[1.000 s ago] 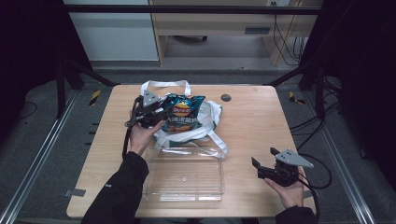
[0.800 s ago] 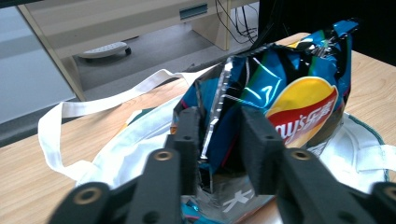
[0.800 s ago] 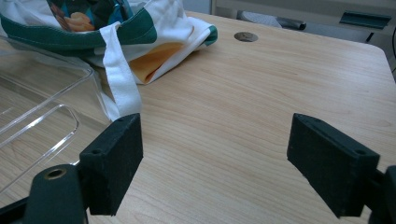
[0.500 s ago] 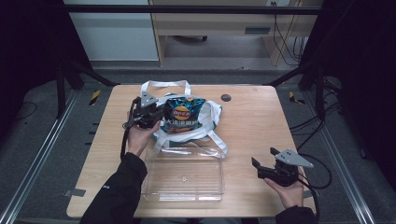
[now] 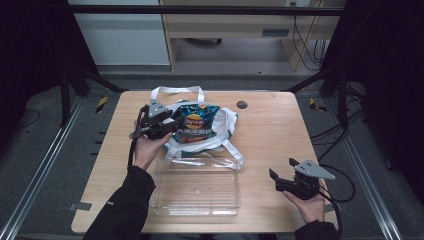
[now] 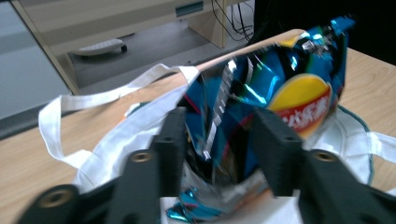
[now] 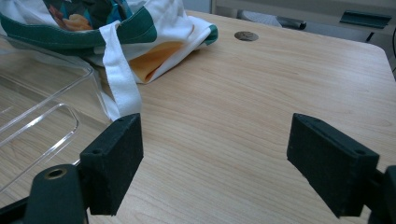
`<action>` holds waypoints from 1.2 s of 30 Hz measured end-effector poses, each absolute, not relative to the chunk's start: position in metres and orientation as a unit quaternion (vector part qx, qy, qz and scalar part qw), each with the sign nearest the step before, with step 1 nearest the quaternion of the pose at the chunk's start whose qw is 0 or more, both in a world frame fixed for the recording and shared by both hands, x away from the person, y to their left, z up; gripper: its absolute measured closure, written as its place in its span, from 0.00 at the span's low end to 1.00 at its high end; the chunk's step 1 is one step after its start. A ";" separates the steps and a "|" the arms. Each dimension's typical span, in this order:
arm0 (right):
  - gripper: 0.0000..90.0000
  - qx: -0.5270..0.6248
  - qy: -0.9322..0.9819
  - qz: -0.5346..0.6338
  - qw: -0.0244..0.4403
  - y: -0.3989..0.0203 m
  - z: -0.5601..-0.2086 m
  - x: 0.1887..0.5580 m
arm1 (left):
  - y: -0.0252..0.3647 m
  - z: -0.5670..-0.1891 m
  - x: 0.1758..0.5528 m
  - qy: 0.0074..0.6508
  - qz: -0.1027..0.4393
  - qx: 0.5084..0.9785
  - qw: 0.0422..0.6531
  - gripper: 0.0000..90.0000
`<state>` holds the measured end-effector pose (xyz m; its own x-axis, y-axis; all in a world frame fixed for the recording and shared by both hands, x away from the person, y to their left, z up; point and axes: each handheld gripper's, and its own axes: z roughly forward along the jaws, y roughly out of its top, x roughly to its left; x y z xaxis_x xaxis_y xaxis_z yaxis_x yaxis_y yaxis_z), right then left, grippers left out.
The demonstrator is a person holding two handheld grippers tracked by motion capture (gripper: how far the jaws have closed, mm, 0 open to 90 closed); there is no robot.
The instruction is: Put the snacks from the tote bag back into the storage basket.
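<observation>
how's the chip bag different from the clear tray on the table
The chip bag is shiny blue foil, crinkled and opaque; the clear tray is rigid, see-through plastic and empty. The chip bag sits on a white tote bag at the left gripper; the clear tray lies flat, untouched. Both are on the table.

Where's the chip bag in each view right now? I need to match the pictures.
High view: chip bag upper centre, on the white tote bag.
Left gripper view: centre right, between the left tool jaws.
Right gripper view: not in it.
Shared landmark: the tote.
</observation>
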<state>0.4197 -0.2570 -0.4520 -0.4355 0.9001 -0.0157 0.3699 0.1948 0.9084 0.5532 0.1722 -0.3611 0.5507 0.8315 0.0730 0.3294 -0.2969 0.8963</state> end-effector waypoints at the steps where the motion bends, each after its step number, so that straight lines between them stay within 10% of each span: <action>1: 0.21 0.443 0.716 0.453 0.293 -0.257 -0.452 0.420 | 0.172 -0.359 0.554 0.381 0.273 0.755 0.458 0.53; 12: 0.21 0.443 0.717 0.454 0.291 -0.257 -0.452 0.420 | 0.164 -0.357 0.568 0.367 0.254 0.766 0.462 0.43; 26: 0.21 0.442 0.718 0.453 0.290 -0.257 -0.452 0.420 | 0.160 -0.366 0.568 0.397 0.258 0.766 0.435 0.95; 36: 0.21 0.442 0.717 0.455 0.290 -0.257 -0.452 0.420 | 0.157 -0.367 0.561 0.413 0.261 0.747 0.450 1.00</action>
